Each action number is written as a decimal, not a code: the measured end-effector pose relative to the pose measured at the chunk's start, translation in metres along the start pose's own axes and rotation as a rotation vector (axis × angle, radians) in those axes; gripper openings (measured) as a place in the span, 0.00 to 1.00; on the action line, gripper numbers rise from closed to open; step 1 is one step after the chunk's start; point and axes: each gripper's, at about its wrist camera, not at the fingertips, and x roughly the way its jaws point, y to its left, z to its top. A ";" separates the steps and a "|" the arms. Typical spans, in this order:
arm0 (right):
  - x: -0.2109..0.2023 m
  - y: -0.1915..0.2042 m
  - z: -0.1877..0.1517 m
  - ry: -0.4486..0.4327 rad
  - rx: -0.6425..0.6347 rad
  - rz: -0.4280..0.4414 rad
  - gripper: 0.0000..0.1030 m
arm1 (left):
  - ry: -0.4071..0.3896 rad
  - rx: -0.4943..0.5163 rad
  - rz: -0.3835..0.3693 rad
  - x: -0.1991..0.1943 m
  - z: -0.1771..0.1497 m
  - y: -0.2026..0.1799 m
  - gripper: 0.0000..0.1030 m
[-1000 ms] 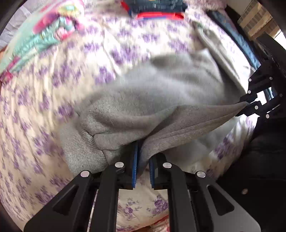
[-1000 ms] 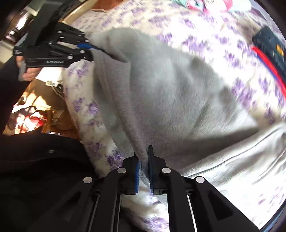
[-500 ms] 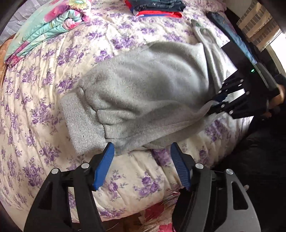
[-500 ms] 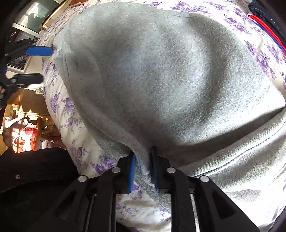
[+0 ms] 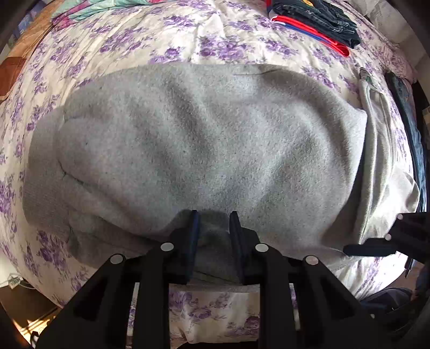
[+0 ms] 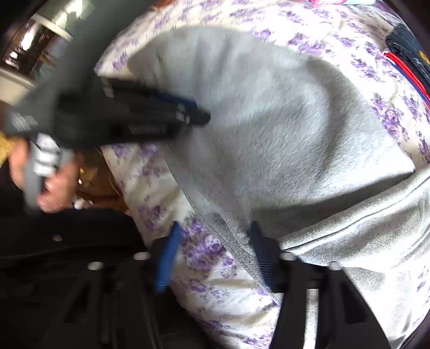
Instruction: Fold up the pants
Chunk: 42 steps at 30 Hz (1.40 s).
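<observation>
Grey fleece pants [image 5: 215, 134] lie folded across the flowered bedsheet [image 5: 134, 40], cuff to the left. My left gripper [image 5: 213, 228] points down at their near edge. Its jaws are closing and a bunched fold of grey cloth fills the gap between them. In the right wrist view the pants [image 6: 268, 120] spread up and to the right. My right gripper [image 6: 215, 257] straddles their near hem at the bed's edge. Its jaws stand wide apart and are closing, and the hem lies by the right finger only. The left gripper [image 6: 199, 115] shows blurred there, held in a hand [image 6: 51, 185].
A stack of dark folded clothes with red trim [image 5: 317, 18] sits at the back of the bed. A folded teal and pink blanket [image 5: 102, 8] lies at the back left. A dark garment [image 5: 408, 120] runs along the right side. The bed's edge drops off just below both grippers.
The pants went from held up to lying flat. The left gripper let go, opened wide, then closed on a fold at the near edge. The right gripper's jaws came apart off the hem.
</observation>
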 end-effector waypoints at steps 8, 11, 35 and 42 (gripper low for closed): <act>0.038 -0.019 0.018 0.051 0.107 -0.065 0.10 | -0.023 -0.032 0.052 0.005 -0.001 -0.007 0.18; 0.037 -0.016 0.022 0.060 0.086 -0.073 0.10 | -0.025 -0.023 0.068 0.007 -0.003 -0.010 0.18; -0.073 -0.346 0.093 0.171 0.914 -0.295 0.62 | -0.006 -0.022 0.074 0.025 0.021 -0.020 0.18; -0.095 -0.297 0.064 0.041 0.845 -0.280 0.08 | 0.008 -0.030 0.057 0.026 0.026 -0.017 0.18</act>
